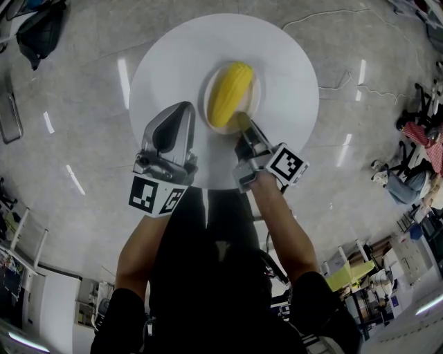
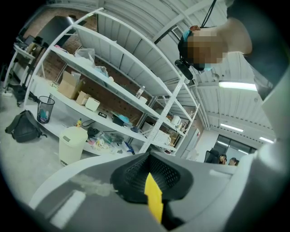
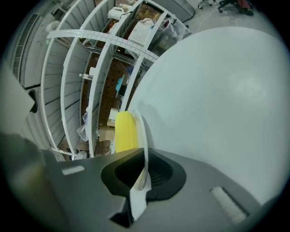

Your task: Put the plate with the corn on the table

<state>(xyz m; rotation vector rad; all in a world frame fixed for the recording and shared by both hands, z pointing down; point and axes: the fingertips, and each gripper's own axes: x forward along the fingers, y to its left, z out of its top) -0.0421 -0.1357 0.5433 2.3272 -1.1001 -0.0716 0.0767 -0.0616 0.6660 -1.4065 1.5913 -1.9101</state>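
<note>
A yellow corn cob point(image 1: 230, 93) lies on a small white plate point(image 1: 205, 97) over the middle of the round white table point(image 1: 291, 69). My right gripper point(image 1: 242, 123) is shut on the plate's near rim. In the right gripper view the thin rim point(image 3: 144, 140) runs between the pads of the right gripper point(image 3: 144, 174), with the corn point(image 3: 125, 131) to its left and the table top point(image 3: 217, 99) to its right. Whether the plate rests on the table I cannot tell. My left gripper point(image 1: 183, 109) hovers over the table's near left, shut and empty. The left gripper view shows this left gripper point(image 2: 152, 181) aimed at the shelves.
A dark backpack point(image 1: 41, 28) lies on the floor at the far left, and a cable point(image 1: 325, 15) runs behind the table. Long white shelves point(image 2: 113, 90) with boxes stand at the left, with a white bin point(image 2: 72, 144) in front. Office clutter fills the right edge.
</note>
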